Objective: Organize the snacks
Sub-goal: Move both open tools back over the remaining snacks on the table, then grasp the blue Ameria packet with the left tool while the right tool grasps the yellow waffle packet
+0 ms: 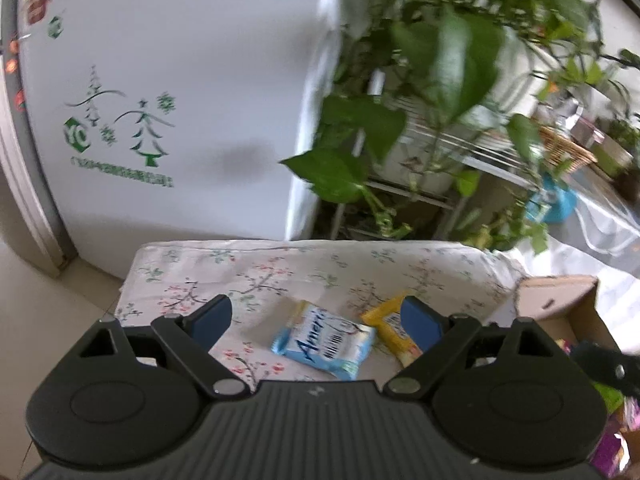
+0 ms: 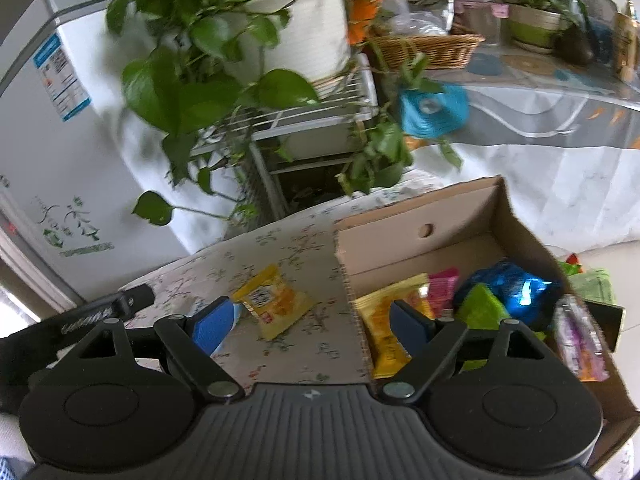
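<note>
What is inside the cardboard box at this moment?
The cardboard box holds a yellow packet, a pink packet, a green packet, a shiny blue bag and a pink-white packet. Anything beneath them is hidden.

Left wrist camera is looking forward and down over the worktop, close in. Right wrist camera is looking from further right, over the cardboard box. Both are sharing the yellow packet, plant and fridge.
</note>
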`<control>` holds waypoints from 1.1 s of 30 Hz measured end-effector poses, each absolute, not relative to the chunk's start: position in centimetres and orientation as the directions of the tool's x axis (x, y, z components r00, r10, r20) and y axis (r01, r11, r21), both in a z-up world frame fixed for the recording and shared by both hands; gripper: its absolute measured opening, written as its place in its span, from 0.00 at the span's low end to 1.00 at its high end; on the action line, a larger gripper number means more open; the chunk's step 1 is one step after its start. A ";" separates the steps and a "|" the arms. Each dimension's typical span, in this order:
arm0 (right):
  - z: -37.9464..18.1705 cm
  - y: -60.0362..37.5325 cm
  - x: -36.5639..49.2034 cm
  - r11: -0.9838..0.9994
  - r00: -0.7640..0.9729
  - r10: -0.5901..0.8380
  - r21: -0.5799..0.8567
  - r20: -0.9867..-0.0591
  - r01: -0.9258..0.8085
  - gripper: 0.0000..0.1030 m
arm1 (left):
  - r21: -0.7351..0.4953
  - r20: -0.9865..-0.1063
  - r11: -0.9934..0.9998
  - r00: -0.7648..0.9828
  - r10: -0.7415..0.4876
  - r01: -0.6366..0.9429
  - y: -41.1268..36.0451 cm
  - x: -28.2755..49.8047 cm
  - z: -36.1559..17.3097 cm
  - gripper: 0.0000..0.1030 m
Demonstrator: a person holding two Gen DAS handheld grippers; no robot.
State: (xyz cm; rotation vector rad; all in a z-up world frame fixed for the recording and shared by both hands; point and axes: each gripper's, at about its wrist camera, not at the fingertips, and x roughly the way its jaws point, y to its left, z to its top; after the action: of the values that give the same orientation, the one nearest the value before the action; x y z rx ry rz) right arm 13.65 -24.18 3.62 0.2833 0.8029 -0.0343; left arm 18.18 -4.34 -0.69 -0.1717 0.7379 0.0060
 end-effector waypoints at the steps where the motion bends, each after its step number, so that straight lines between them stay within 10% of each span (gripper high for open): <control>1: 3.5 -23.9 13.7 0.963 0.696 0.083 0.238 -0.713 0.129 0.87 | -0.154 -0.671 0.985 0.740 -0.045 -0.080 -4.1 18.5 -0.9 0.89; 33: 1.1 -21.4 16.5 0.962 0.624 0.164 0.264 -0.764 0.070 0.86 | -0.005 -0.790 0.990 0.608 0.082 -0.140 -5.8 25.2 -11.2 0.93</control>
State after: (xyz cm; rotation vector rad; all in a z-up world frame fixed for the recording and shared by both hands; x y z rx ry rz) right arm 16.48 -21.42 1.10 0.2806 0.8986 0.0545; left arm 25.19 -5.83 -11.23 -0.0681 0.9083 0.1285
